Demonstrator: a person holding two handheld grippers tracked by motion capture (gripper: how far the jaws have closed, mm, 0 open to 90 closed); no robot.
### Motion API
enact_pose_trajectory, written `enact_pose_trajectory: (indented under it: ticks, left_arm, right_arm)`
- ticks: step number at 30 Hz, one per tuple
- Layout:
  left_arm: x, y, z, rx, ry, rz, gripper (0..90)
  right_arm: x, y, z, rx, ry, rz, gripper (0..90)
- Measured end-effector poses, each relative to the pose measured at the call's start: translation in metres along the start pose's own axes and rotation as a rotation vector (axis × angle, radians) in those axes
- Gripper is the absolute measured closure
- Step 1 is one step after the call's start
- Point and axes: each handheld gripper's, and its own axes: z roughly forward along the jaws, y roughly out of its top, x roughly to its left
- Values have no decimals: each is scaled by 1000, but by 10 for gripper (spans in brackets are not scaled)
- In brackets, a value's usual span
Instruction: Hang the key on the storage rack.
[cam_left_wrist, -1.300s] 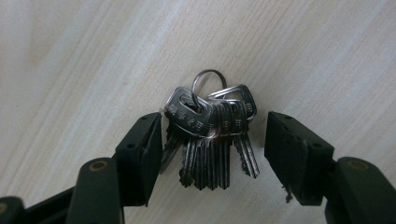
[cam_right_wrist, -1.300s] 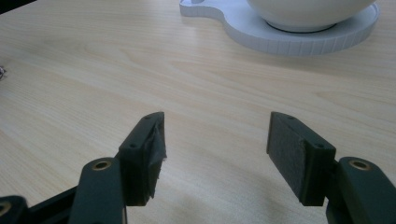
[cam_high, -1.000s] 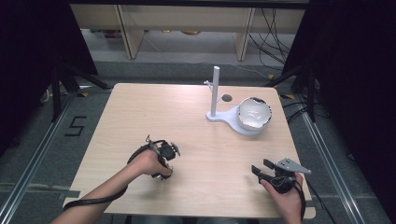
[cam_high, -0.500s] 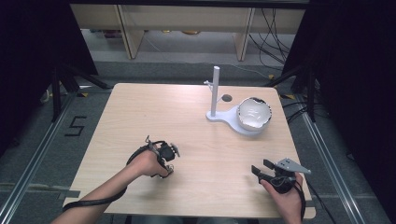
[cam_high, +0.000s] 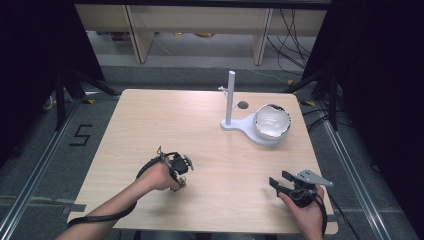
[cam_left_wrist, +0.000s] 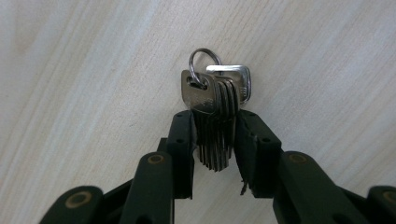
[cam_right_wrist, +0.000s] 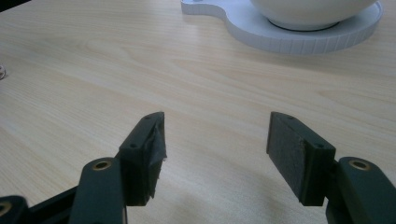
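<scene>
**Left jaws closed around the key bunch**

Over the last moment the left gripper (cam_left_wrist: 215, 135) had been closing, and its pads now pressed on both sides of a bunch of keys (cam_left_wrist: 215, 100) lying on the wooden table (cam_high: 150, 120); the key ring (cam_left_wrist: 204, 58) poked out ahead of the tips. Both hands otherwise looked unmoved from the earlier high views. That grip likely meant a lift came next, perhaps toward the white stand (cam_high: 231, 100) beside the bowl (cam_high: 272, 121). The right gripper (cam_right_wrist: 215, 140) waited released, holding nothing, near the table's front edge.
</scene>
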Motion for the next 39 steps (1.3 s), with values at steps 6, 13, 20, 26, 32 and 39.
enact_pose_trajectory:
  ticks: [6,13,20,26,32,39]
  left_arm:
    - [5,-1,-3,-15,-23,-30,597]
    - [4,-2,-4,-41,-35,-43,520]
    - [2,3,-2,-4,-32,-34,392]
    - [2,9,1,45,-32,-13,387]
    - [4,9,5,71,-38,-8,410]
    - [4,10,3,87,-38,5,522]
  right_arm:
    - [3,0,-2,28,-11,37,383]
    - [3,0,-2,29,-15,38,383]
    - [0,0,0,14,4,14,382]
    - [3,1,-3,50,1,52,382]
    - [2,0,-1,39,-7,44,383]
    - [3,1,-3,50,1,53,383]
